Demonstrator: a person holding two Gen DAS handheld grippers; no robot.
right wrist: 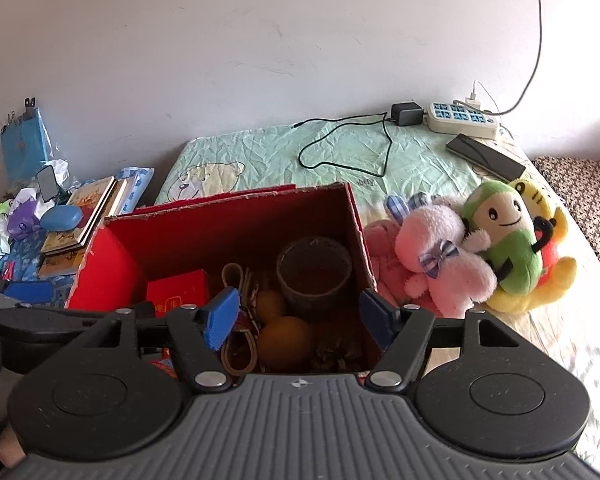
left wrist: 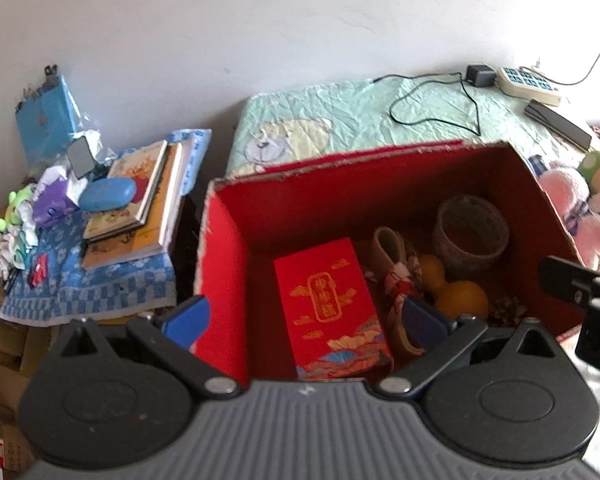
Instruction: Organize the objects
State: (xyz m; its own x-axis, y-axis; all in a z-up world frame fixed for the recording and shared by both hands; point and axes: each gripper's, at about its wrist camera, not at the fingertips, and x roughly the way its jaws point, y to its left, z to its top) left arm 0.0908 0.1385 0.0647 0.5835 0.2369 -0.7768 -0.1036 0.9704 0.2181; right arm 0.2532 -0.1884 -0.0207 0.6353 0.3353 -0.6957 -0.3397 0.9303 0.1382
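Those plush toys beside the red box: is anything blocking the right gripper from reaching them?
Nothing visible does. The right gripper hovers open over the red box; the plush toys lie uncovered on the bedsheet just past the box's right wall.

The left gripper (left wrist: 306, 316) hovers with its jaws spread wide and nothing between them. Just to its right, the right gripper (right wrist: 300, 318) hangs level, jaws likewise parted and empty.

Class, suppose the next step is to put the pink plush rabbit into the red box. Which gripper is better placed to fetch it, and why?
Right. The right gripper, open and empty, hovers by the red box wall next to the pink plush rabbit. The left gripper, also open, sits over the box's far side.
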